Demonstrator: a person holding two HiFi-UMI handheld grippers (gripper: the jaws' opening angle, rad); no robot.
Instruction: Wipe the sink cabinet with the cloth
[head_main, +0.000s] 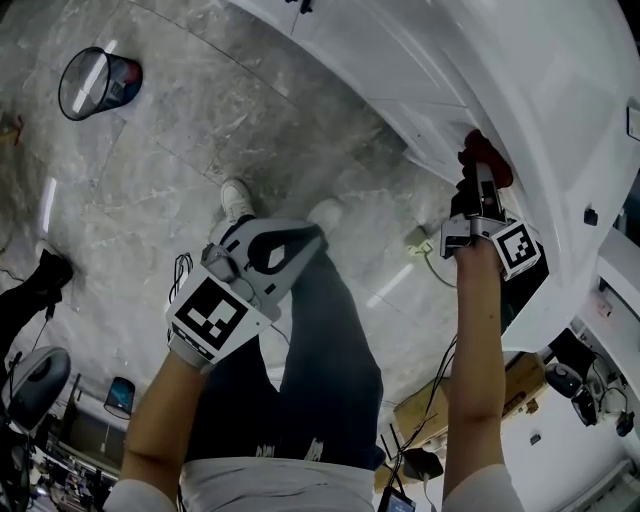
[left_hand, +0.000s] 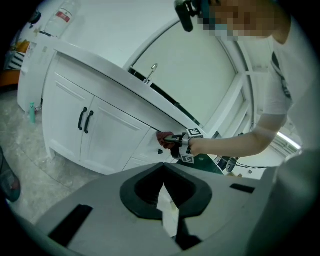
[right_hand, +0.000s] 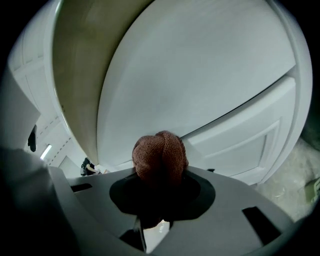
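The cloth (right_hand: 160, 157) is reddish-brown with a ribbed knit pattern. The sink cabinet (left_hand: 100, 132) is plain white, and its 2 door handles (left_hand: 85, 120) are black. The left hand-held gripper (head_main: 300, 240) and the right hand-held gripper (head_main: 483, 185) are pale grey with black lining round the jaws. Each carries black-and-white square markers. The floor (head_main: 200, 140) is grey, marbled with paler veins. The person's trousers (head_main: 320, 350) are dark blue and the shoes (head_main: 236, 198) white. The waste bin (head_main: 98, 82) is black mesh.
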